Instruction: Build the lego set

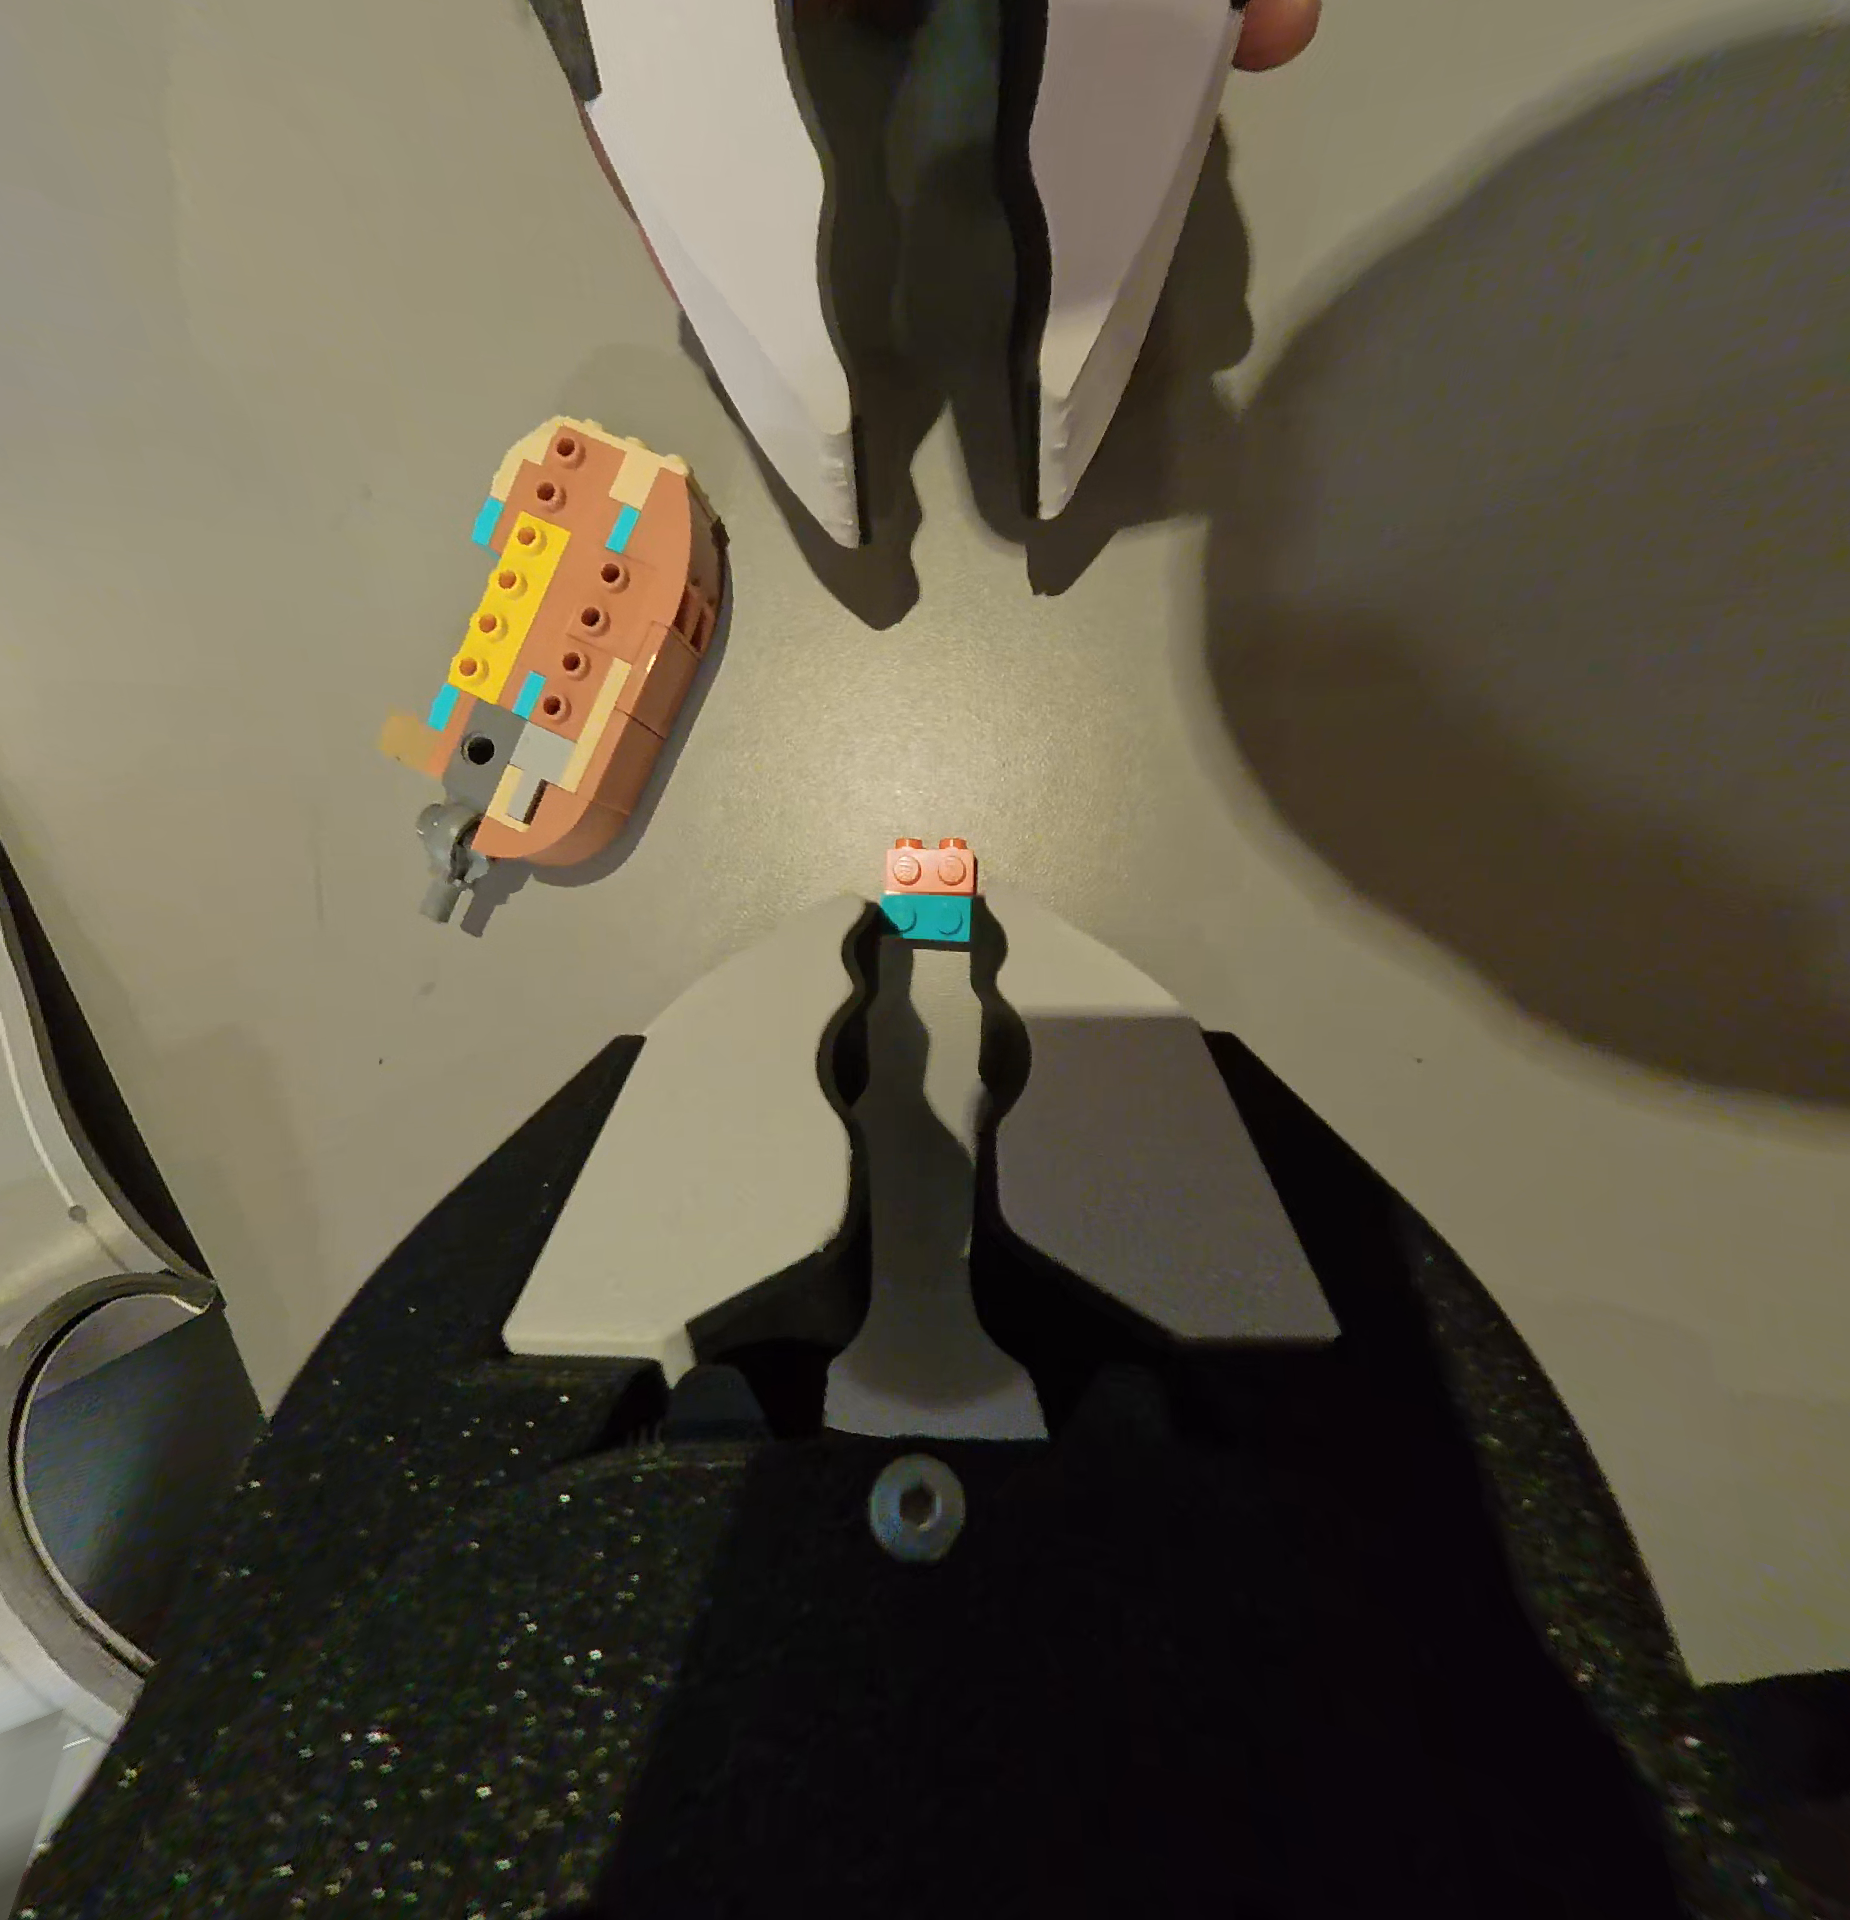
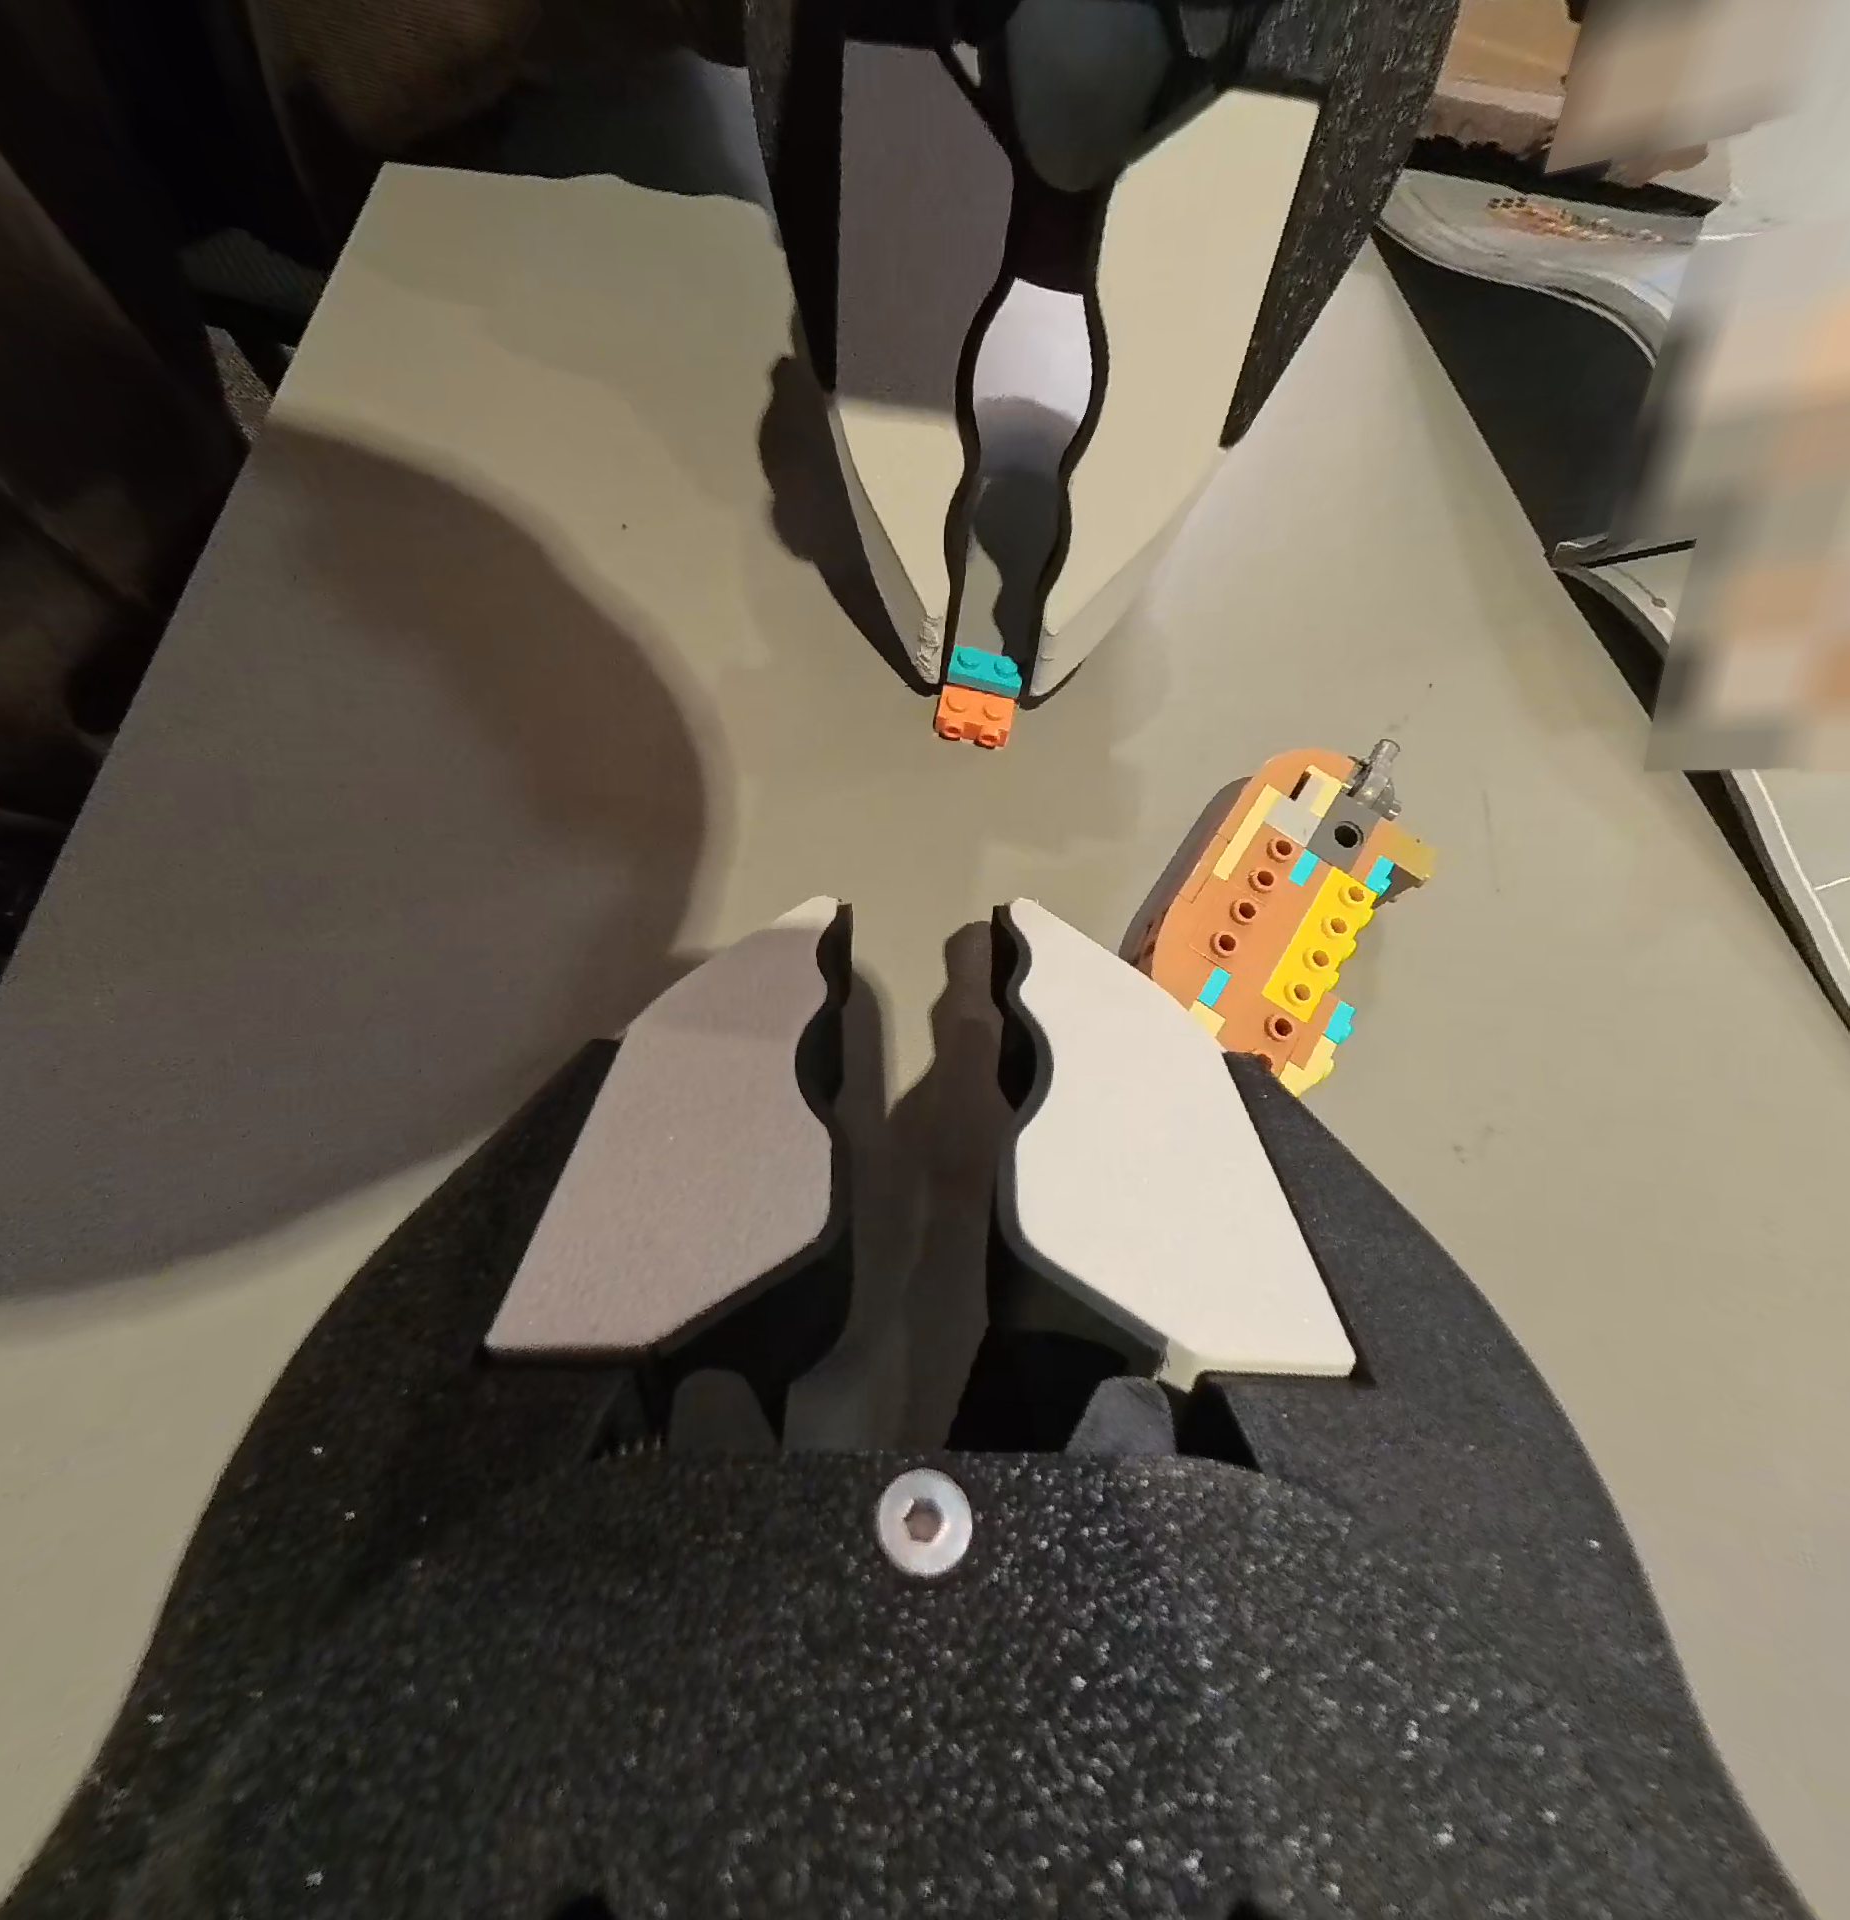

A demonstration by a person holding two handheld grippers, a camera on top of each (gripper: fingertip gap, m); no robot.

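Observation:
My left gripper (image 1: 927, 914) is shut on a small stack, a teal brick (image 1: 926, 922) with an orange brick (image 1: 931, 868) joined to it, held at its fingertips just over the grey table (image 1: 1108, 748). The right wrist view shows this gripper (image 2: 983, 675) opposite, with the teal brick (image 2: 985, 663) and the orange brick (image 2: 975, 717) sticking out towards me. My right gripper (image 2: 923, 920) is open and empty, a short way from the stack; it also shows in the left wrist view (image 1: 947, 520). A partly built brown model (image 1: 578, 644) with a yellow strip lies flat beside them (image 2: 1285, 935).
The table's left and far edges (image 2: 308, 343) drop to a dark floor. A round dark-rimmed object (image 1: 90, 1455) sits off the table near the left gripper. A dark curved object (image 2: 1523, 260) lies at the far right. A fingertip (image 1: 1279, 31) shows on the right gripper. Left tips to right tips: about 6 centimetres.

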